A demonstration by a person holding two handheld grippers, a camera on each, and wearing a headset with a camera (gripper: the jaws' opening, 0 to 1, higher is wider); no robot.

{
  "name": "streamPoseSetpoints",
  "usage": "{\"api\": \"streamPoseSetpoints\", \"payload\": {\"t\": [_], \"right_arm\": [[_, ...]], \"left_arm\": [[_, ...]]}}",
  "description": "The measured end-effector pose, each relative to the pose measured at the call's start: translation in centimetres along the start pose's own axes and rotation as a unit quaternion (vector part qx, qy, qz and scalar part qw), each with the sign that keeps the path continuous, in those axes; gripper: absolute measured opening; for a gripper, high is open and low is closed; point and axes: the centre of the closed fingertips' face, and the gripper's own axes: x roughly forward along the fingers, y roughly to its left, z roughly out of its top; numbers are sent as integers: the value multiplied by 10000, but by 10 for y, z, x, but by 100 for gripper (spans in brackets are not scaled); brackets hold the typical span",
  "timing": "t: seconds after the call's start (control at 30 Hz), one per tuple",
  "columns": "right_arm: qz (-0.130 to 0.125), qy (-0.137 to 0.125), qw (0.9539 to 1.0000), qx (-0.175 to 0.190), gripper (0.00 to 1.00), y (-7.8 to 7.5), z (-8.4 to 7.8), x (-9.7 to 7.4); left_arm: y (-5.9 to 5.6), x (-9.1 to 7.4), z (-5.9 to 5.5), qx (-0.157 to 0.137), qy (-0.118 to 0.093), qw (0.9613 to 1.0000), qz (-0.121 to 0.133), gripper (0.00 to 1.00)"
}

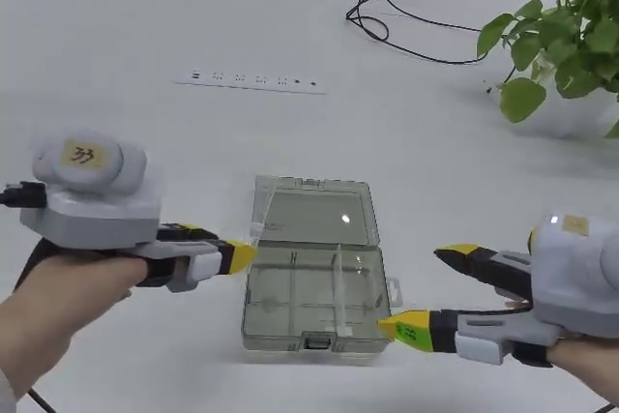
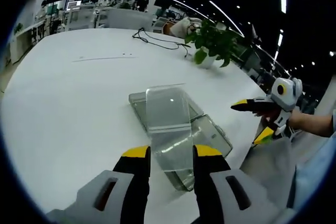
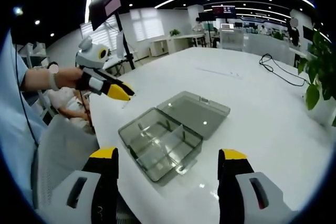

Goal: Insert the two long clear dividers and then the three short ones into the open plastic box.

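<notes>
Divider (image 2: 168,116): thin clear plastic, likely light, stiff, slick; we take it by its edges.
Left gripper (image 2: 172,151): clamps divider, beside box (image 1: 290,336).
Right gripper (image 3: 168,153): wide open, empty.

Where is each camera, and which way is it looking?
Head view: on the person's head, looking down at the box; left gripper, right gripper and a hand show.
Left gripper view: on the left gripper, looking along its jaws, which hold a divider, across the box to the right gripper.
Right gripper view: on the right gripper, looking between its open jaws over the box toward the left gripper.
Shared: every view has the box.
</notes>
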Motion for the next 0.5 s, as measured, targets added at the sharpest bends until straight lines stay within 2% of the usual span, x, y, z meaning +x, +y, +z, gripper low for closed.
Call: {"api": "streamPoseSetpoints", "payload": {"t": [0.13,0.27,0.37,0.43,0.5], "right_arm": [[77,-227,9995,181,70,0,16,5],[87,-474,9980,418,68,-4,36,10],[60,-532,9971,532,64,-7,46,12],[135,-588,9956,719,58,-7,52,15],[223,-664,9930,952,59,-5,57,18]], "left_arm": [[-10,7,2,-69,-76,9999,-86,30],[-25,17,6,-92,-131,9996,-225,30],[-33,21,8,-87,-167,9994,-290,30],[-39,25,9,-99,-195,9992,-335,30],[-43,28,10,-111,-222,9990,-371,30]]}}
